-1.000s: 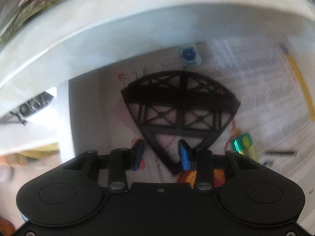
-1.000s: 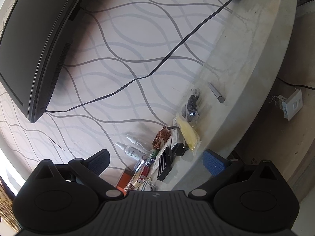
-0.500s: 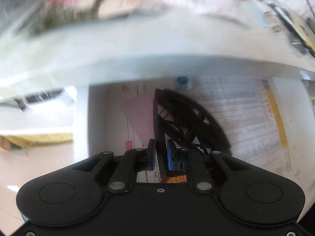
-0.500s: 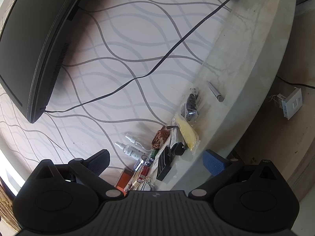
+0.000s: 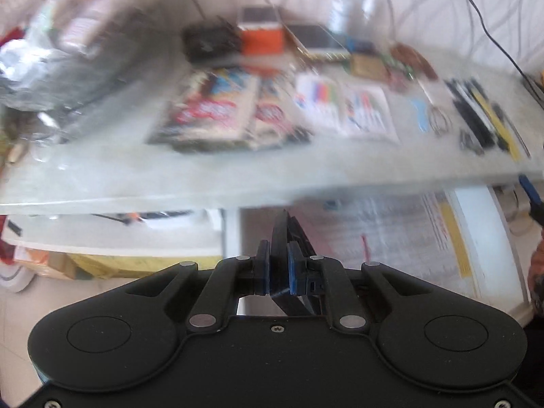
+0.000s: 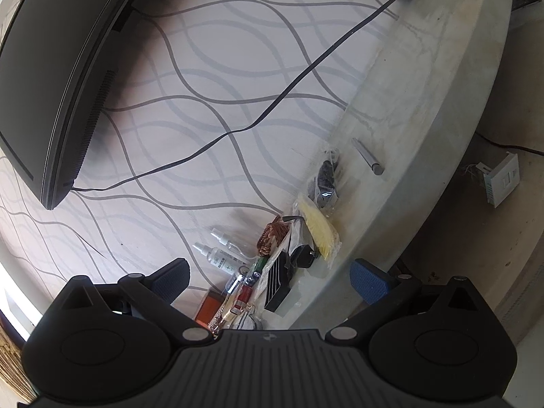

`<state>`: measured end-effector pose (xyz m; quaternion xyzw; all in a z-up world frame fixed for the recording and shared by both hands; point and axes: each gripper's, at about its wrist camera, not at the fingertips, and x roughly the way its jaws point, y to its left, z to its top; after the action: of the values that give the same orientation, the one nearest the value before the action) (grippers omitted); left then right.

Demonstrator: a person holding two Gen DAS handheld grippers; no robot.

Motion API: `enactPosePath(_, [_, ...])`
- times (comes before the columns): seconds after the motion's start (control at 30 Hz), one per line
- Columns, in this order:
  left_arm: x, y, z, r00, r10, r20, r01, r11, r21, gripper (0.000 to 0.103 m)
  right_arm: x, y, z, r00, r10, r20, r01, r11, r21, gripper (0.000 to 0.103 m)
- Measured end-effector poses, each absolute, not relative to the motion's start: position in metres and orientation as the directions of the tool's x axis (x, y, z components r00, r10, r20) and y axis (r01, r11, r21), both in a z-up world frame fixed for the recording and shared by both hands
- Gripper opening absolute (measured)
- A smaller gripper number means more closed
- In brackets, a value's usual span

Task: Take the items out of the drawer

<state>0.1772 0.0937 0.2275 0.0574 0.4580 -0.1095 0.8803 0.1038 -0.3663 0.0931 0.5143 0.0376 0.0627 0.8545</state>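
Note:
My left gripper (image 5: 278,268) is shut on a flat black lattice-patterned plastic piece (image 5: 284,234), held edge-on and lifted above the open white drawer (image 5: 476,210). The drawer floor is lined with printed paper (image 5: 391,231). The stone countertop (image 5: 238,176) above the drawer fills the upper half of the blurred left wrist view. My right gripper (image 6: 272,277) is open and empty, held over the countertop's edge (image 6: 442,102) and pointing along the wavy-patterned wall.
The counter carries packets (image 5: 217,112), an orange box (image 5: 263,39), cards (image 5: 343,105), pens (image 5: 482,115), spray bottles (image 6: 221,255), a copper coil (image 6: 270,238), a yellow packet (image 6: 319,226) and a metal rod (image 6: 367,156). A monitor (image 6: 51,68) hangs at the left, with a cable (image 6: 272,112) along the wall.
My left gripper closed on the black lattice piece in the drawer and lifted it up, turning it edge-on; the countertop has come into view. The right gripper has not moved.

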Motion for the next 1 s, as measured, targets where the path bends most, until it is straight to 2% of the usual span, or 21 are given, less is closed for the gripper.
enactPosePath(0.2, [0.179,0.108,0.281,0.681,-0.069,-0.729,0.199,0.975,0.094,0.01,0.102,-0.364,0.091,0.991,0.136,-0.002,-0.062,0.468,0.881,0.103])
enactPosePath(0.33, [0.187,0.144,0.302,0.754,0.012,-0.657,0.067,0.993,0.095,0.01,0.101,-0.364,0.09,0.991,0.136,-0.002,-0.063,0.468,0.881,0.103])
enactPosePath(0.53, [0.22,0.227,0.257,0.756,0.079,-0.65,-0.24,0.957,-0.162,0.01,0.098,-0.366,0.087,0.991,0.134,0.006,-0.067,0.46,0.886,0.103])
enactPosePath(0.67, [0.232,0.243,0.218,0.751,0.075,-0.656,-0.326,0.907,-0.268,0.012,0.097,-0.365,0.089,0.991,0.131,0.003,-0.065,0.468,0.881,0.103])
enactPosePath(0.77, [0.237,0.241,0.201,0.76,0.09,-0.643,-0.351,0.89,-0.29,0.013,0.097,-0.364,0.091,0.992,0.125,-0.001,-0.059,0.473,0.879,0.103])
enactPosePath(0.87, [0.24,0.237,0.191,0.777,0.139,-0.614,-0.36,0.898,-0.253,0.015,0.098,-0.363,0.091,0.992,0.126,-0.002,-0.059,0.476,0.878,0.103])
enactPosePath(1.0, [0.245,0.231,0.178,0.79,0.15,-0.595,-0.347,0.909,-0.232,0.012,0.099,-0.362,0.092,0.992,0.129,-0.002,-0.061,0.48,0.875,0.103])
